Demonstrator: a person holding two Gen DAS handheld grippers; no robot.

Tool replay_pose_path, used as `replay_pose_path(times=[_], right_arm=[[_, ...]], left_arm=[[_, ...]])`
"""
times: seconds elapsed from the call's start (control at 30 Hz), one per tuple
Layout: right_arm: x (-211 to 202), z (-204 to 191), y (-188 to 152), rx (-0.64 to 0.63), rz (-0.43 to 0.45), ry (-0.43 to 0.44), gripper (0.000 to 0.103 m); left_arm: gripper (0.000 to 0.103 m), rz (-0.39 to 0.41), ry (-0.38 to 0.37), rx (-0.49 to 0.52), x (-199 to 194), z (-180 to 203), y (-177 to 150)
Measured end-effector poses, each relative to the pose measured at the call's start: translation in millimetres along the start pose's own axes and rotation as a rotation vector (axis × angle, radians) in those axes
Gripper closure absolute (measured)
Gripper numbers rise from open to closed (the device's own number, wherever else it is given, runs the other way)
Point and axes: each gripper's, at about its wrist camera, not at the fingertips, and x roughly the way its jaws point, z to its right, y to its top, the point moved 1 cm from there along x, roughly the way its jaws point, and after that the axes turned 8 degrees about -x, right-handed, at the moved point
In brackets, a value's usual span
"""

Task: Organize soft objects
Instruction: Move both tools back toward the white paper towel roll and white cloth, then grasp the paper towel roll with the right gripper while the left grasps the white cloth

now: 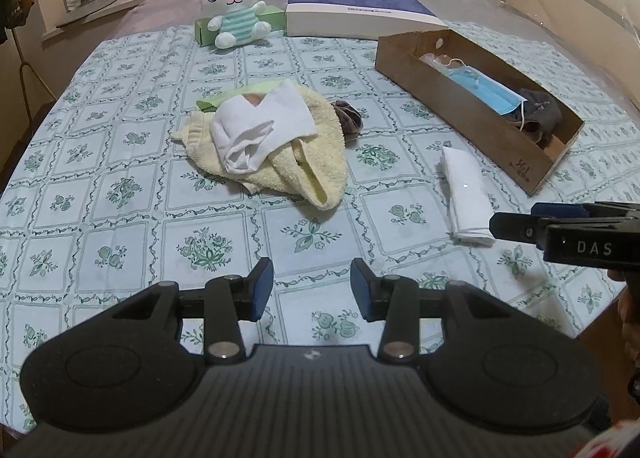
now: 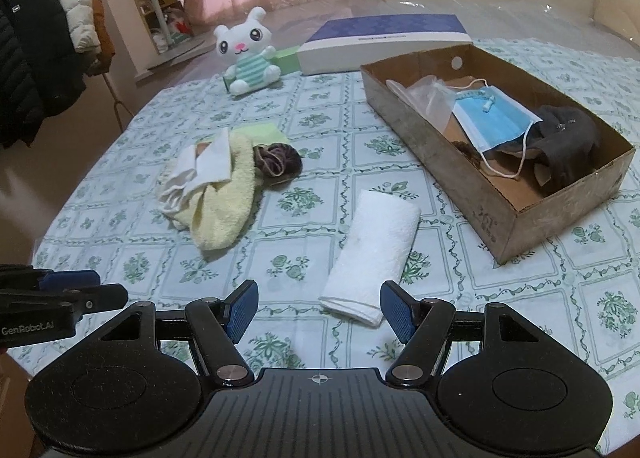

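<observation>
Both hand-held grippers spread and empty, short of the soft things still outside the cardboard box (image 2: 496, 217).

Nearest, the right hand-held gripper (image 2: 318, 312) stands wide open at the near end of the folded white towel (image 2: 376, 250), which lies just beside the box; the left hand-held gripper (image 1: 312, 290) gapes over bare tablecloth (image 1: 120, 225). Farther from the box lies the yellow towel (image 1: 296, 161), a white cloth (image 1: 256, 129) draped on it. A pinch on one layer would likely unfold the white towel during lifting.
</observation>
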Motion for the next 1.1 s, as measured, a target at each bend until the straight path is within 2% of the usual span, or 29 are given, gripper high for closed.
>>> replay_pose_path(times=[0.5,0.9,1.07,1.1], right_arm=[[57,31,7,0.077,-0.032,-0.087,0.036],[88,31,11,0.068,-0.047,-0.128,0.036],[97,23,16,0.003,-0.045,-0.142,0.051],[98,21,17,-0.01,-0.042,-0.137,0.057]], left_arm=[[0.063,-0.005,0.024,0.0,37,-8,16],[0.063,0.012,0.032,-0.002,63,-12,31],[0.062,0.02,0.033,-0.001,69,-14,34],[0.062,0.023,0.033,-0.001,70,-15,35]])
